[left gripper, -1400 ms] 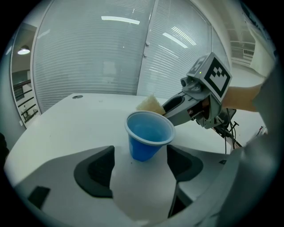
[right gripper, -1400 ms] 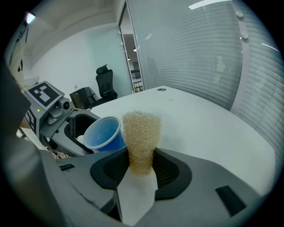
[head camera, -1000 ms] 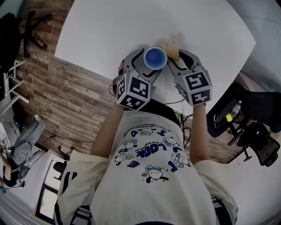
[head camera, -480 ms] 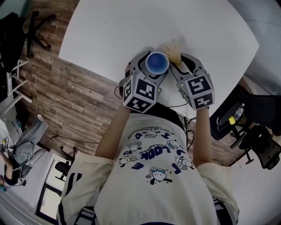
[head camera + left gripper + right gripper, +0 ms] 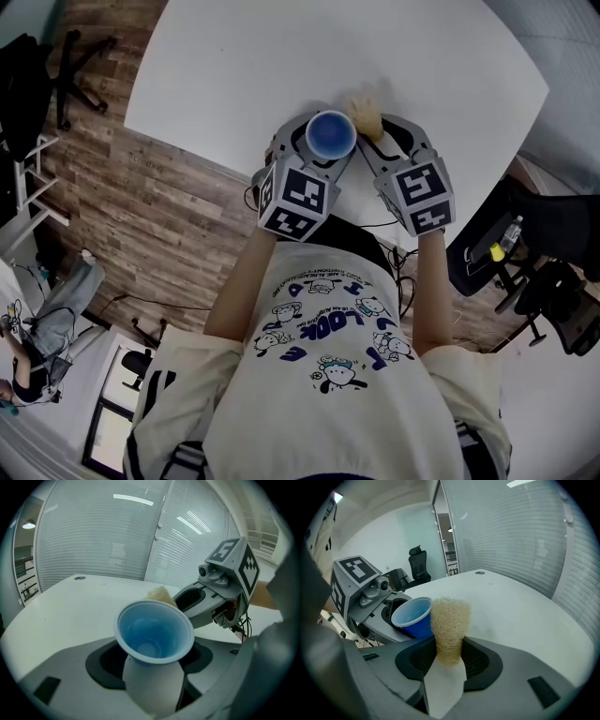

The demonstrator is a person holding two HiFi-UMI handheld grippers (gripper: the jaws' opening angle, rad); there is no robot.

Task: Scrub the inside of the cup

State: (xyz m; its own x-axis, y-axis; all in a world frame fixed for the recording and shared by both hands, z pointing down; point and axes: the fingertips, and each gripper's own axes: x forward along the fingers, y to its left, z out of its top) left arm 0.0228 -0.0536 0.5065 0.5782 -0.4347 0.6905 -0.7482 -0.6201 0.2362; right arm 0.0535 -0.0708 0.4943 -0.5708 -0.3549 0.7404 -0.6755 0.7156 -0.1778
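A blue cup with a white rim (image 5: 332, 134) is held upright above the near edge of the white table (image 5: 281, 56). My left gripper (image 5: 317, 150) is shut on its lower body, and its jaws have just been closing a little on the cup. In the left gripper view the cup's (image 5: 154, 632) inside shows empty. A tan loofah sponge (image 5: 450, 620) stands up from my right gripper (image 5: 447, 660), which is shut on its lower end. The sponge (image 5: 366, 111) sits just right of the cup's rim, outside it. The right gripper (image 5: 380, 141) is beside the left one.
Wood floor (image 5: 141, 216) lies to the left of the table. Black office chairs (image 5: 548, 291) stand at the right, and another (image 5: 66, 56) at the upper left. Slatted blinds (image 5: 108, 536) close off the far side of the table.
Cup, sponge and both grippers keep their places relative to each other. Only the head view has shifted slightly.
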